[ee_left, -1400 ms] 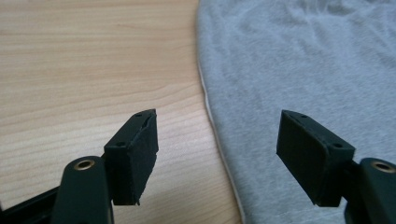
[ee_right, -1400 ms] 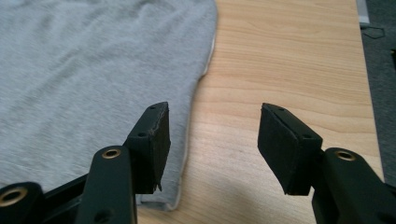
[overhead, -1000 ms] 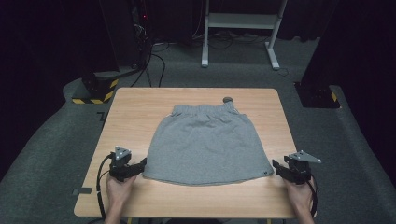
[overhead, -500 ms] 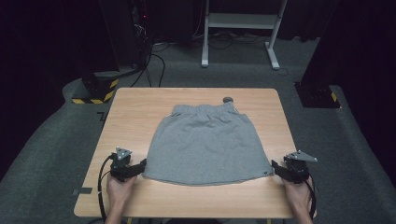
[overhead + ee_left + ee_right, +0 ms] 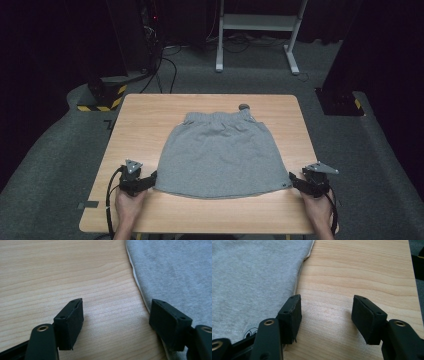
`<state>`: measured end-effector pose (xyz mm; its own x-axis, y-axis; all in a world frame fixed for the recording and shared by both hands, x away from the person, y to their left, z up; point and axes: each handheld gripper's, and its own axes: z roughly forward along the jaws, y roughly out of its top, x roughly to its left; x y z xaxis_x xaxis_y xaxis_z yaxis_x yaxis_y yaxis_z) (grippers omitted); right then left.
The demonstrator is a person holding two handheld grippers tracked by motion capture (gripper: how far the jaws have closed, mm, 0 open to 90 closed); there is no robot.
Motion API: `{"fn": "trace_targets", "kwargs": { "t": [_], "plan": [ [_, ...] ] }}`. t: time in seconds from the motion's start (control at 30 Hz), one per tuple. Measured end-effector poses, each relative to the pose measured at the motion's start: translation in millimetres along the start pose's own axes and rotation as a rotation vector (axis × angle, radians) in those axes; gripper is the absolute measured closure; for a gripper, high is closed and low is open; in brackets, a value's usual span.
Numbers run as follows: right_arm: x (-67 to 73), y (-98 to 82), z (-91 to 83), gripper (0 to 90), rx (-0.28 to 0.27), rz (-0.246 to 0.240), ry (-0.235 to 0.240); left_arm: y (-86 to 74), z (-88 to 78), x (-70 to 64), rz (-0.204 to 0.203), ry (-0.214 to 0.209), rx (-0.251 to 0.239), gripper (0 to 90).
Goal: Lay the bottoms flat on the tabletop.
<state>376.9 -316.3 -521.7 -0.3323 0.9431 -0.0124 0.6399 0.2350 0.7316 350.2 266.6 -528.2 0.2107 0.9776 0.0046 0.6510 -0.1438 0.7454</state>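
A grey skirt [image 5: 220, 150] lies flat on the wooden table [image 5: 145, 115], waistband at the far side and hem toward me. My left gripper [image 5: 152, 177] rests at the hem's left corner. In the left gripper view its jaws [image 5: 116, 307] stand open: one is over bare wood, the other sits at the skirt's edge [image 5: 175, 270]. My right gripper [image 5: 292, 180] rests at the hem's right corner. It is open too [image 5: 327, 305], with one jaw beside the skirt's edge [image 5: 254, 272] and a small round label [image 5: 250, 333], the other over wood.
A small dark knob [image 5: 244, 106] sits at the table's far edge behind the waistband. A strip of tape [image 5: 88, 205] marks the near left corner. On the floor beyond stand a white desk frame [image 5: 260, 22] and black-and-yellow striped bases [image 5: 102, 95].
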Motion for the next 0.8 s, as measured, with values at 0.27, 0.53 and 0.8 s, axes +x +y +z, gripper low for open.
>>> {"fn": "trace_targets", "kwargs": {
  "t": [0.27,0.53,0.8],
  "plan": [
    [0.7,0.0,0.1,40.4,0.0,-0.003,-0.003,0.0,0.0,-0.2,-0.001,0.002,0.0,27.8],
    [1.3,0.0,-0.1,39.7,0.0,-0.005,-0.003,-0.1,0.0,-0.4,-0.004,0.006,0.0,27.7],
    [1.4,-0.1,-0.1,38.9,0.001,-0.003,-0.005,0.0,0.0,-0.4,-0.006,0.009,0.0,27.7]
  ]
}}
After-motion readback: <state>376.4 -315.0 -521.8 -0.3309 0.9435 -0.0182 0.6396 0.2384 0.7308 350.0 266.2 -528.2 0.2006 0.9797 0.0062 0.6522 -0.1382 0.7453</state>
